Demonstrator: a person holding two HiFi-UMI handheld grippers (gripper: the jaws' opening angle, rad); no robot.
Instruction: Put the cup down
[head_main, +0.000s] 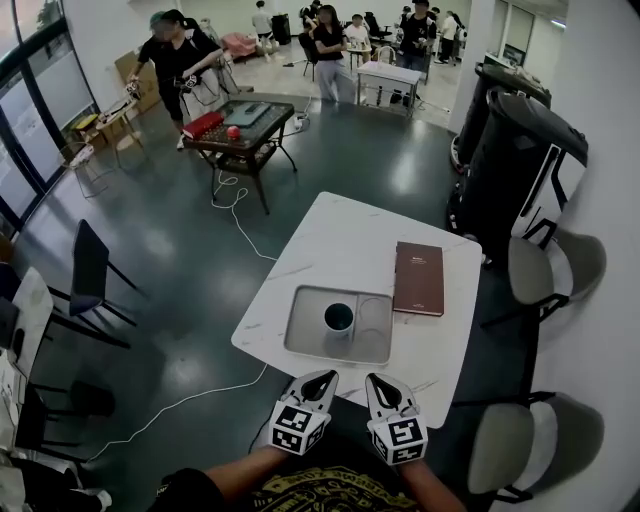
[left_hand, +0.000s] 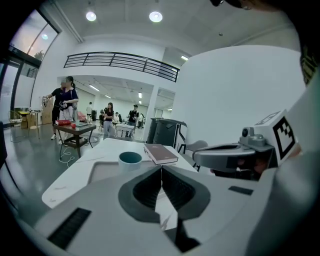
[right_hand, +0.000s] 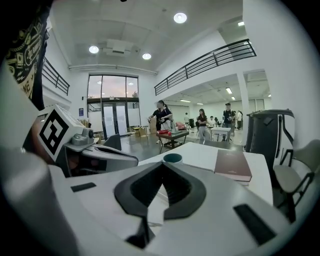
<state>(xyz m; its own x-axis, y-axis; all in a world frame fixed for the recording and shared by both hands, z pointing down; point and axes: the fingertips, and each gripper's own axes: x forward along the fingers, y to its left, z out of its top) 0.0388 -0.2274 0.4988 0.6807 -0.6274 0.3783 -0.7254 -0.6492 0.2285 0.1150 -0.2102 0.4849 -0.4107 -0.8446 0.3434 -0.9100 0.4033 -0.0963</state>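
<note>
The cup stands upright in the left compartment of a grey tray on a white table, with neither gripper touching it.

In the head view, the left gripper and right gripper hang side by side at the table's near edge. They are just short of the tray, on forearms that enter from the bottom. A brown book lies just beside the tray's right side. Grey chairs stand to the right of the table. A white cable trails over the dark glossy floor, and people gather round a dark low table at the back.

In the left gripper view, the jaws meet tip to tip with nothing between them. The cup and the book lie beyond them.

In the right gripper view, the jaws are likewise pressed together and empty. The cup is ahead, with the book to its right. The hall behind has a balcony rail and glass doors.
</note>
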